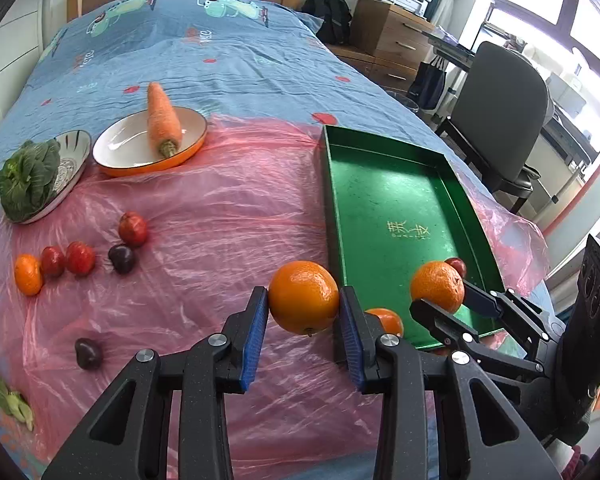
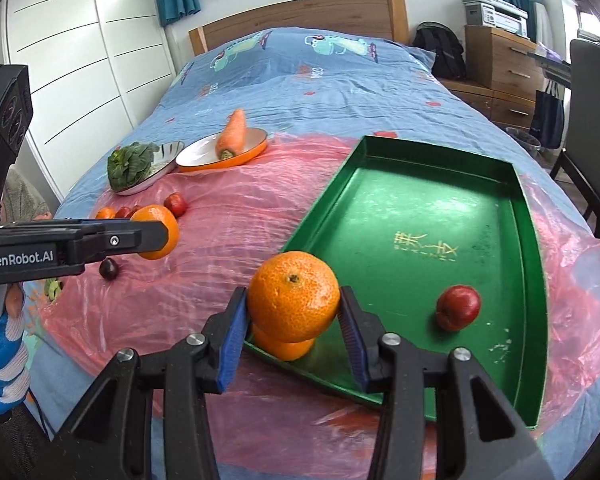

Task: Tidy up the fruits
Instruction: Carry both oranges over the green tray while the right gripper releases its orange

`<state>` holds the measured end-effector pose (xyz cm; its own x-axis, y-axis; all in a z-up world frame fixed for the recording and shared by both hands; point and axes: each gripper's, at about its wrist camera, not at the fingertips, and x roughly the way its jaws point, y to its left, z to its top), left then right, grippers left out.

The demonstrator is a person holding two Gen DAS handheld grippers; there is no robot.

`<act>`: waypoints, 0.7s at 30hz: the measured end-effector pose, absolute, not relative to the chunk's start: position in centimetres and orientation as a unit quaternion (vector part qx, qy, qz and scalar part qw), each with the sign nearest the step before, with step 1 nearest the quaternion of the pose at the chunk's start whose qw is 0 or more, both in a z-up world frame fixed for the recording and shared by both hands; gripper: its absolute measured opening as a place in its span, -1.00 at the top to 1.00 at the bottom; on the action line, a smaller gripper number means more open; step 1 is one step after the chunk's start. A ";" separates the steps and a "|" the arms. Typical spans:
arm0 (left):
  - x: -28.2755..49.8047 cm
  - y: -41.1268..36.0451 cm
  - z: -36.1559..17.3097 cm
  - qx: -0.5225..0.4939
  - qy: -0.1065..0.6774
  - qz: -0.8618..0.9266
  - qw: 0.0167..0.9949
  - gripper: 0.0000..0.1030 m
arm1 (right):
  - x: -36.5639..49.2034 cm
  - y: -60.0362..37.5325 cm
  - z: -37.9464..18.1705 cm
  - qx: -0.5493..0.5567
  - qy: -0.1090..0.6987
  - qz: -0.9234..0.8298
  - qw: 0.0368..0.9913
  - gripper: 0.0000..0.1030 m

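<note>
Gripping an orange (image 1: pixel 303 302) between its blue pads, the left gripper (image 1: pixel 304 312) hangs above the pink sheet (image 1: pixel 204 208), just off the near left corner of the green tray (image 1: pixel 384 200). The right gripper (image 2: pixel 294 316) likewise clamps a mandarin (image 2: pixel 293 295), held over the tray's near left corner, where a second mandarin (image 2: pixel 286 347) lies directly beneath it. A red apple (image 2: pixel 458 307) sits on the tray floor toward the near right side. Left on the sheet, toward its left edge, are a small mandarin (image 1: pixel 28 274), two red fruits (image 1: pixel 53 261) (image 1: pixel 80 258), a dark plum (image 1: pixel 121 258) and a pomegranate-like red fruit (image 1: pixel 132 229); another plum (image 1: pixel 88 353) lies nearer. Toward the far left of the sheet, an orange-rimmed bowl (image 1: pixel 112 152) carries a carrot (image 1: pixel 162 118), its tip overhanging the far rim, and beside it a patterned bowl (image 1: pixel 74 156) holds leafy greens (image 1: pixel 28 180).
</note>
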<state>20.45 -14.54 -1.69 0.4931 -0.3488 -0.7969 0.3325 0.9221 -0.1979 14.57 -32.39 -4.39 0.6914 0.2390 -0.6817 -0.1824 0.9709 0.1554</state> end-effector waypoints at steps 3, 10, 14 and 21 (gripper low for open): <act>20.8 -16.8 -1.7 0.003 0.463 -0.212 0.860 0.40 | 15.2 -34.4 -4.5 0.049 0.370 0.091 0.923 -0.48; 21.9 -21.4 -2.9 0.029 0.470 -0.244 0.848 0.40 | 17.8 -39.7 -4.5 0.083 0.355 0.022 0.931 -0.48; 22.9 -23.2 -3.8 0.045 0.473 -0.252 0.843 0.39 | 19.6 -41.8 -5.1 0.094 0.356 -0.005 0.930 -0.47; 25.3 -25.7 -4.7 0.066 0.465 -0.271 0.841 0.40 | 21.4 -43.0 -6.5 0.091 0.361 -0.021 0.928 -0.48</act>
<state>25.31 -25.66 -4.69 0.4218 -0.3942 -0.8165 0.5161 0.8448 -0.1412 21.35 -43.04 -6.48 0.7379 0.0256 -0.6745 0.1054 0.9826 0.1527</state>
